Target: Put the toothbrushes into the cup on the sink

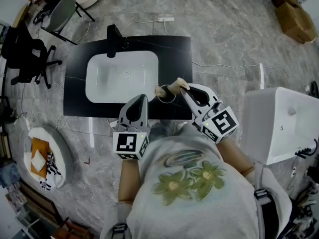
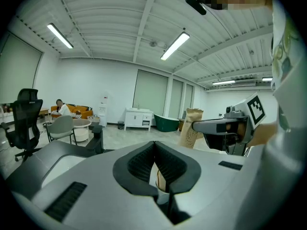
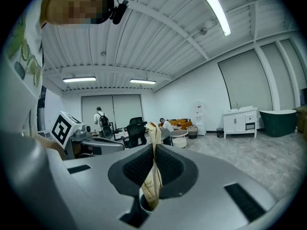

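Observation:
A black counter [image 1: 174, 54] carries a white basin [image 1: 122, 76] with a black faucet [image 1: 113, 39]. My right gripper [image 1: 182, 85] hovers over the counter's front edge, shut on a tan paper toothbrush packet [image 1: 174, 86]. In the right gripper view that packet [image 3: 153, 176] stands pinched between the pads [image 3: 168, 169]. My left gripper [image 1: 143, 98] is just left of it, jaws together and pointing at the counter. The left gripper view shows the left gripper [image 2: 154, 145] shut, with a tan strip [image 2: 160, 180] in the gap below the pads. I cannot make out a cup.
Black office chair [image 1: 25, 54] and a grey chair [image 1: 60, 14] stand at the far left. A white fixture [image 1: 284, 123] is close on the right. A round white cushion [image 1: 47, 156] lies lower left, cardboard boxes [image 1: 294, 16] upper right. A cable and power strip [image 1: 166, 19] lie behind the counter.

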A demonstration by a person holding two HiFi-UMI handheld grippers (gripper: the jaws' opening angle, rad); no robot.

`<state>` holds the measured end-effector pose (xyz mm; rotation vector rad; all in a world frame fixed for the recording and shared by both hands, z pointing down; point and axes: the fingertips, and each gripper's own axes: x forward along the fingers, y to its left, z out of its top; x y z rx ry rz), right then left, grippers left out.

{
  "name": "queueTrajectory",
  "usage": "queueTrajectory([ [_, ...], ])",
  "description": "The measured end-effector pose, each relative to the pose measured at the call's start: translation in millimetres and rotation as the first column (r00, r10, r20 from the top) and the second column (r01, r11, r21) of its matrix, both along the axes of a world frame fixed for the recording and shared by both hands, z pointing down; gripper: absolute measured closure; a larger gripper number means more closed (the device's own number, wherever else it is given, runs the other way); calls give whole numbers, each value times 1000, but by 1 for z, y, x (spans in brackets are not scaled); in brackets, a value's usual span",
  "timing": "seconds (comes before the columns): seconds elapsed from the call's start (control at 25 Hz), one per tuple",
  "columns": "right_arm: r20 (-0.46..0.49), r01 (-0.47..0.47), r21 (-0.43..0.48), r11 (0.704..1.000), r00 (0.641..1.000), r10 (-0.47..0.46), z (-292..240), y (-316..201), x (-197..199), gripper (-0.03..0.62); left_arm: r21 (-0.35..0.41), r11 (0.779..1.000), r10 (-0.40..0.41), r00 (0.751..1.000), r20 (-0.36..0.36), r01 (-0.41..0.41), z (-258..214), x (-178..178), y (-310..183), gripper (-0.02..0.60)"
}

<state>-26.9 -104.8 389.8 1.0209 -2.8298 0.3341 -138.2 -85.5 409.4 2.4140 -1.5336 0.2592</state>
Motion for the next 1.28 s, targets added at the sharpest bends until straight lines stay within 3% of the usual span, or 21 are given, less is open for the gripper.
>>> queueTrajectory([
  [1.28,-66,-11,-58,998,998,7,34,-4,-13,546,-34,999,2,1000,-15,-3,11,-11,-2,563],
])
